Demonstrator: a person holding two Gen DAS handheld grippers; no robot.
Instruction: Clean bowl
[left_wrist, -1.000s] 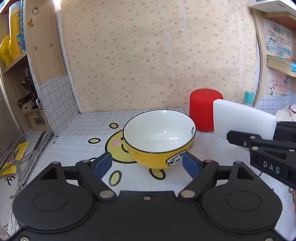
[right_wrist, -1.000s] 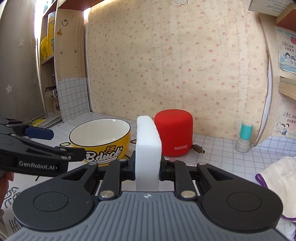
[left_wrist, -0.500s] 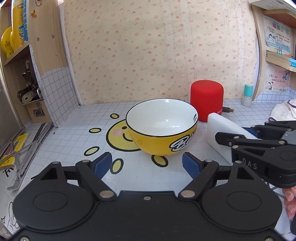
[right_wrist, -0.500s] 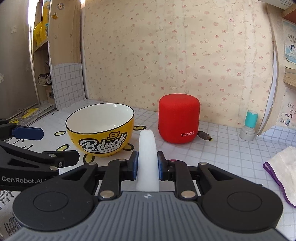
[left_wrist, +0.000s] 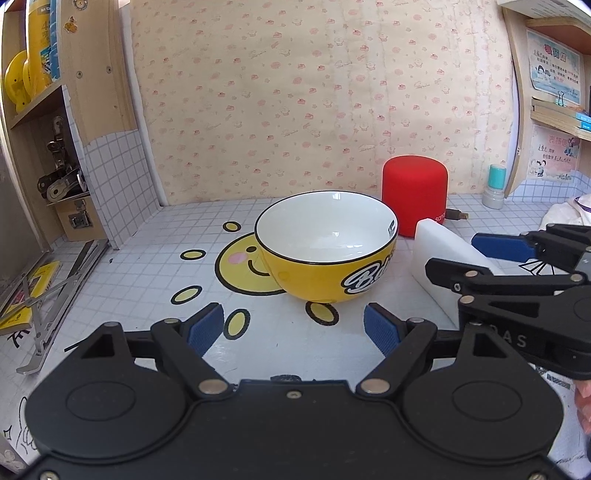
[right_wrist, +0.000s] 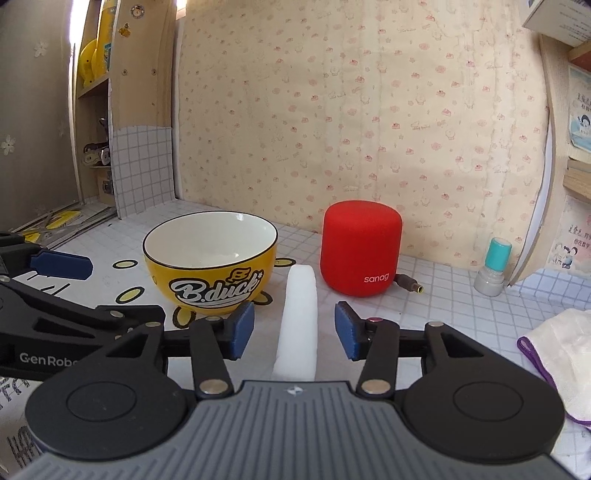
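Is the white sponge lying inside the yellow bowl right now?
No, the white sponge stands on the table between the bowl and the red speaker.

The bowl (right_wrist: 210, 258) looks like glazed ceramic, glossy yellow outside, shiny white inside. At its three o'clock the sponge (right_wrist: 300, 321) is matt white foam with a fine-grained face. The speaker (right_wrist: 360, 249) wears a matt red woven cloth skin. The table (left_wrist: 122, 258) carries a smooth, faintly shiny printed covering. Both tongs, left (left_wrist: 293, 326) and right (right_wrist: 294, 328), are matt black plastic with metal rivets and ribbed blue pads (right_wrist: 242, 330). At four o'clock, the cloth (right_wrist: 561, 354) is soft and fuzzy. The shelf (left_wrist: 99, 70) is bare-grained wood.
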